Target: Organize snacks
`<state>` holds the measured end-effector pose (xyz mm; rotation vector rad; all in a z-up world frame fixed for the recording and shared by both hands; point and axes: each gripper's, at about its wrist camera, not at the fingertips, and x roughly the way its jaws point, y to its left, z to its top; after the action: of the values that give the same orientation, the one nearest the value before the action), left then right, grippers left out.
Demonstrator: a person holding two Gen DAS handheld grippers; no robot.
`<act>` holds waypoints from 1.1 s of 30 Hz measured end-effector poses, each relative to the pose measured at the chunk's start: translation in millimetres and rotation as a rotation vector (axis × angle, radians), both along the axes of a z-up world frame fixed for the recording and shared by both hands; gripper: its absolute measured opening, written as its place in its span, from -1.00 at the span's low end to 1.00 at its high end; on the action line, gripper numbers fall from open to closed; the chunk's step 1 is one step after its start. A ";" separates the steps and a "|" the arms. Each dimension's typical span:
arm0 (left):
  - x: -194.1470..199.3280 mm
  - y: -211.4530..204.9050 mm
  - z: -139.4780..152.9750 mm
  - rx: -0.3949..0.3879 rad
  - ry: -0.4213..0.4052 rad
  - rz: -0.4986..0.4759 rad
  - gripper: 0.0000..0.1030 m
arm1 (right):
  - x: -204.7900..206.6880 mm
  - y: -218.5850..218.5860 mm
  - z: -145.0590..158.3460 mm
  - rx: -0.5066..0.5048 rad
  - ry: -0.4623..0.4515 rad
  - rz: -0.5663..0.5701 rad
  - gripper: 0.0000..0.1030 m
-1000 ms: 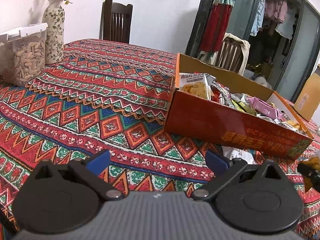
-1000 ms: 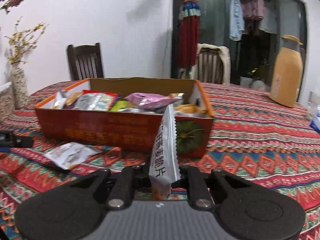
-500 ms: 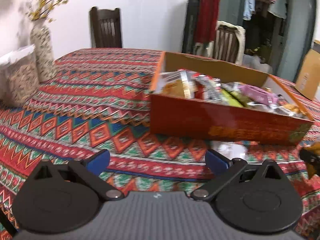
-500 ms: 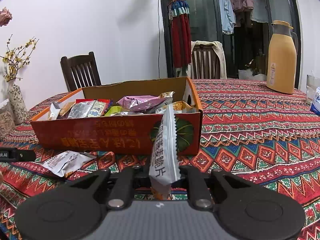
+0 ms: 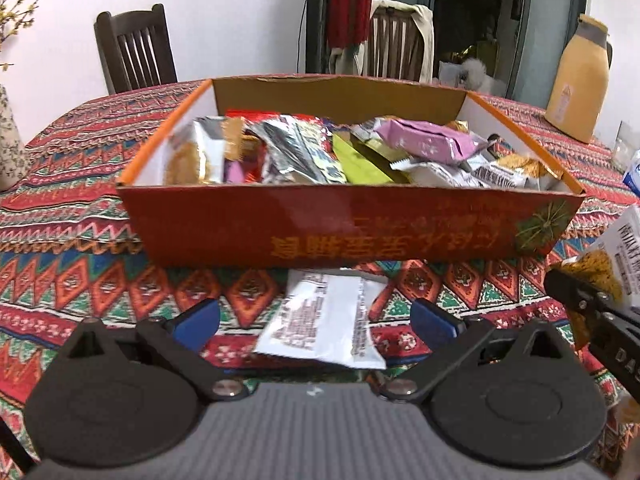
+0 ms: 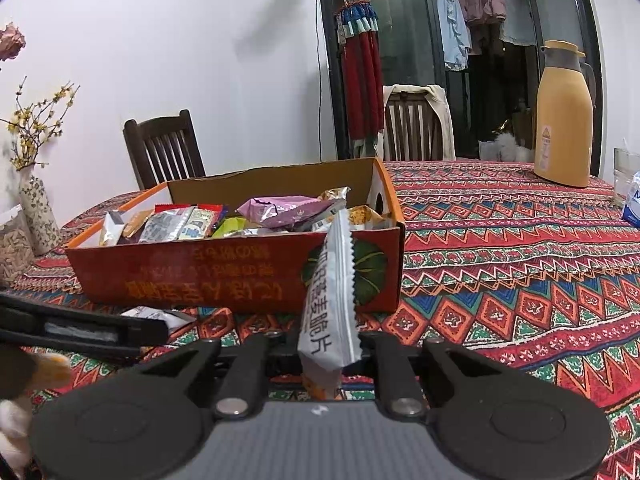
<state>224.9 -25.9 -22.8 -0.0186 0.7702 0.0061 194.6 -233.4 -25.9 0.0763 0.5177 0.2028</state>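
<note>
A flat white plastic snack packet w/ dark print point(image 5: 326, 318) lies on the patterned red, green and orange tablecloth point(image 5: 80, 280), just in front of the long red cardboard box w/ gold lettering point(image 5: 340, 232) and touching or nearly touching its front wall; exact contact can't be told. The left gripper point(image 5: 316, 316), black w/ blue finger pads point(image 5: 198, 316), hovers over that packet w/ its tongs spread wide, one pad on each side, neither pressing it. The box is open on top and heaped w/ wrapped snacks: a pink foil pack point(image 5: 430, 140), silver foil packs, a lime-green one, white ones. The right gripper point(image 6: 326, 356) has its tongs drawn narrow, clamped on the lower end of a second snack, a tall white packet w/ serrated edges and black characters point(image 6: 330, 292), which stands upright between them in front of the box's right-hand corner. In the left wrist view this gripper and its packet show at the far right edge. In the right wrist view the left gripper's black finger enters from the left edge, w/ part of a hand point(image 6: 16, 400) at the lower left corner. Further out: a tan thermos jug point(image 6: 564, 120) stands on the table's far right, a floral ceramic vase w/ yellow blossom twigs point(image 6: 38, 212) on the far left beside a clear container of pale snacks point(image 6: 12, 244), and two dark wooden chairs point(image 6: 164, 148) behind the table.
</note>
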 end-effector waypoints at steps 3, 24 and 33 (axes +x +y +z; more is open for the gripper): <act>4.1 -1.4 -5.5 0.002 0.004 0.000 0.93 | 0.0 0.5 0.2 0.000 -0.003 0.005 -0.71; -23.7 2.6 9.8 -0.044 -0.134 -0.052 -0.16 | 10.8 2.0 -4.6 0.030 0.057 0.039 -0.71; -47.0 16.2 21.2 -0.076 -0.177 -0.049 -0.16 | 12.1 2.7 -5.8 0.030 0.059 0.040 -0.71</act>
<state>177.9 -9.6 -1.6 -0.0720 0.5931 -0.0706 206.6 -230.7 -31.8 0.1017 0.5755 0.2480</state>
